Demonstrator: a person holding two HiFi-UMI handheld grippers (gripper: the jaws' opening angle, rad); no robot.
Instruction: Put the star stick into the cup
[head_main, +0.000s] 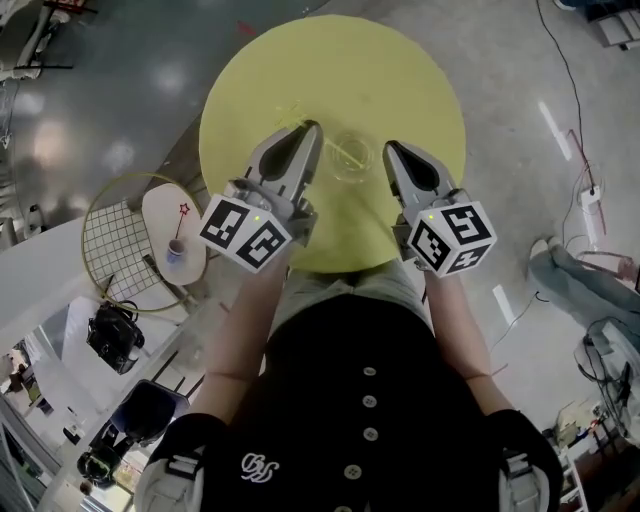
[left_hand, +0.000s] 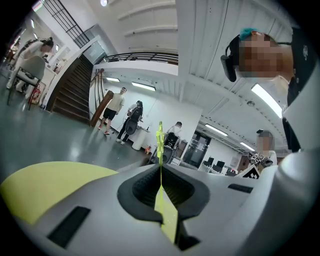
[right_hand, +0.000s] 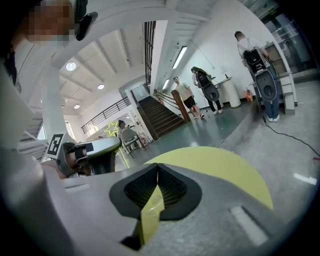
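A thin yellow-green star stick (left_hand: 160, 142) stands up from between the jaws of my left gripper (left_hand: 161, 169), which is shut on its lower part. The star on top is edge-on in the left gripper view. It shows as a yellow outline (right_hand: 111, 128) in the right gripper view. A clear cup (head_main: 350, 158) stands on the round yellow table (head_main: 400, 80), between the two grippers' tips. My left gripper (head_main: 311, 129) is just left of the cup, and my right gripper (head_main: 391, 150) is just right of it. The right gripper (right_hand: 157, 168) is shut with nothing in it.
Left of the yellow table, a small white stand (head_main: 160, 205) carries a cup (head_main: 175, 255) with a red star stick (head_main: 183, 212), and beside it lies a racket (head_main: 115, 240). A black bag (head_main: 115, 335) sits below it. Cables (head_main: 575, 110) run over the floor at right. Several people stand far off.
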